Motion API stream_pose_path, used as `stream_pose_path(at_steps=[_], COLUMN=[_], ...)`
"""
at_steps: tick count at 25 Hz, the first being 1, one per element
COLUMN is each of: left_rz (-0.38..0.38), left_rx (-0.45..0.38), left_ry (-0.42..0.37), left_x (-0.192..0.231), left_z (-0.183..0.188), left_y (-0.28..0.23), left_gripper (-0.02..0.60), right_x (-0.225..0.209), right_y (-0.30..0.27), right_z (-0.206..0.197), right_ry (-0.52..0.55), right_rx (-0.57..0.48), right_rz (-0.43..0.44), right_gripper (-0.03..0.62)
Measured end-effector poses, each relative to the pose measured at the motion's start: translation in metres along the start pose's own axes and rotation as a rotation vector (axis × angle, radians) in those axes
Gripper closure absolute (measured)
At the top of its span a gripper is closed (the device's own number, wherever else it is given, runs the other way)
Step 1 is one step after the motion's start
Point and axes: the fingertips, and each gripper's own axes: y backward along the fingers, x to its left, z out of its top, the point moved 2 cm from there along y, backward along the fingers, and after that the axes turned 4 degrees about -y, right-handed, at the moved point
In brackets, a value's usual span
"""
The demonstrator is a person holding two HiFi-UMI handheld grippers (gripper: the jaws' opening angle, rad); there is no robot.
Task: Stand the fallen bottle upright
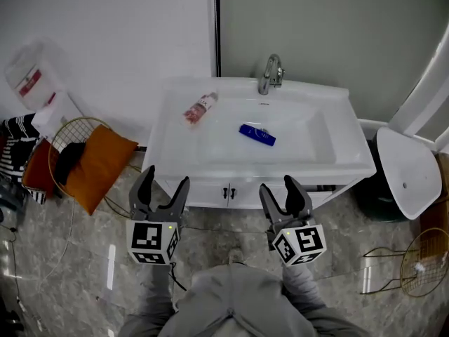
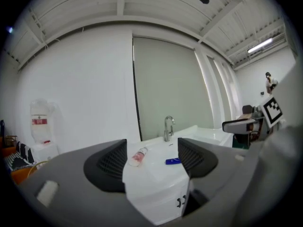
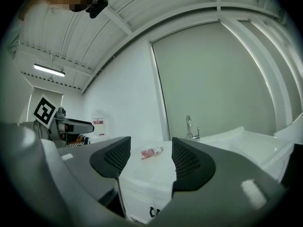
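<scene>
The left tool [image 1: 165, 177] and right tool [image 1: 279, 186] hover, jaws apart and empty, in front of the sink [image 1: 330, 161], the job not yet begun. The bottle [image 1: 200, 108] lies on its side on the sink's left rim, near the outer edge; the approach across the front looks open.

A white sink cabinet [image 1: 210, 192] with a chrome tap [image 1: 271, 72] stood against a white wall [image 1: 105, 27] and a grey-green panel [image 1: 316, 27], on a grey marbled floor [image 1: 63, 258], with an orange cushion [image 1: 98, 163] by a wire basket [image 1: 77, 121] at its left, a white chair [image 1: 407, 170] at its right, and a strip light [image 3: 49, 70] under the ribbed ceiling [image 3: 156, 8].
</scene>
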Motion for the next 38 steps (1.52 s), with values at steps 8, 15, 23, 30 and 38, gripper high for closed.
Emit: stream_pose_path(at_steps=[8, 15, 23, 30, 38], left_rz=[-0.006, -0.047, -0.163, -0.289, -0.369], left_rx=[0.044, 0.038, 0.109, 0.217, 0.334], left_ry=[-0.019, -0.057, -0.083, -0.108, -0.119], left_x=[0.013, 0.037, 0.071, 0.086, 0.084], left_z=[0.0, -0.002, -0.024, -0.057, -0.102], left_y=[-0.078, -0.153, -0.253, -0.331, -0.378], left_gripper=[0.218, 0.218, 0.218, 0.218, 0.218], right_x=[-0.039, -0.065, -0.087, -0.098, -0.109], right_y=[-0.061, -0.111, -0.184, -0.229, -0.255], right_z=[0.001, -0.004, -0.01, -0.023, -0.033], right_ry=[-0.013, -0.004, -0.018, -0.036, -0.049], right_rx=[0.024, 0.032, 0.047, 0.081, 0.11], right_rz=[0.01, -0.034, -0.113, -0.171, -0.223], right_gripper=[0.319, 0.319, 0.319, 0.319, 0.319])
